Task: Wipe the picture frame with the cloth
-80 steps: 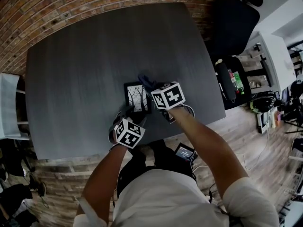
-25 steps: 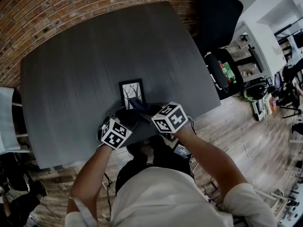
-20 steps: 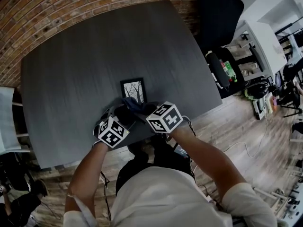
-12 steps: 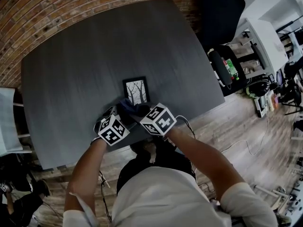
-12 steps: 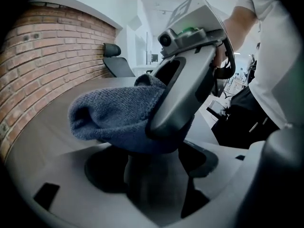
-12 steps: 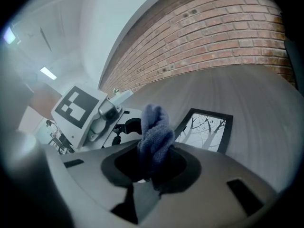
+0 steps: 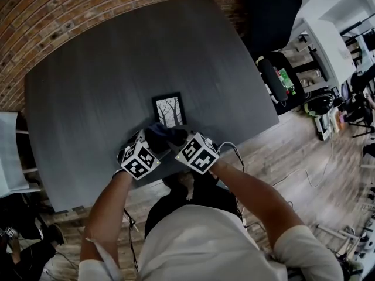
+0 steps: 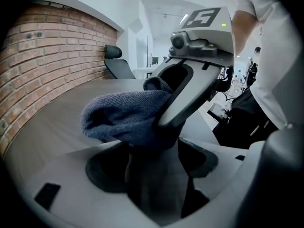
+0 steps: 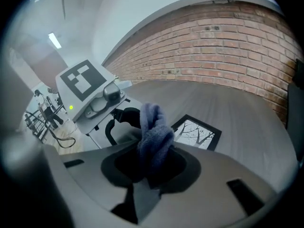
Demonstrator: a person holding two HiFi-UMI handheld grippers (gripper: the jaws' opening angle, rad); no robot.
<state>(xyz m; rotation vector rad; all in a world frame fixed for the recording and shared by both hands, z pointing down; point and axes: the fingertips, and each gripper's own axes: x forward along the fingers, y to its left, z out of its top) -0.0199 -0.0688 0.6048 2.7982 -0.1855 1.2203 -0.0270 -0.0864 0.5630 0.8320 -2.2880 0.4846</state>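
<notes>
Both my grippers meet over near edge of table (image 7: 117,63), marker cubes side by side. My right gripper (image 9: 148,172) clamped on blue cloth (image 9: 154,129), bunched fold sticking up out of my jaws. My left gripper (image 8: 154,167) pressed right up against same cloth; jaws seem closed on its lower fold, though shadow there makes that hard to confirm. Picture frame (image 7: 169,110) lies flat on table just beyond cloth, tree print facing up. Brick wall (image 7: 88,4) runs past table's far edge
</notes>
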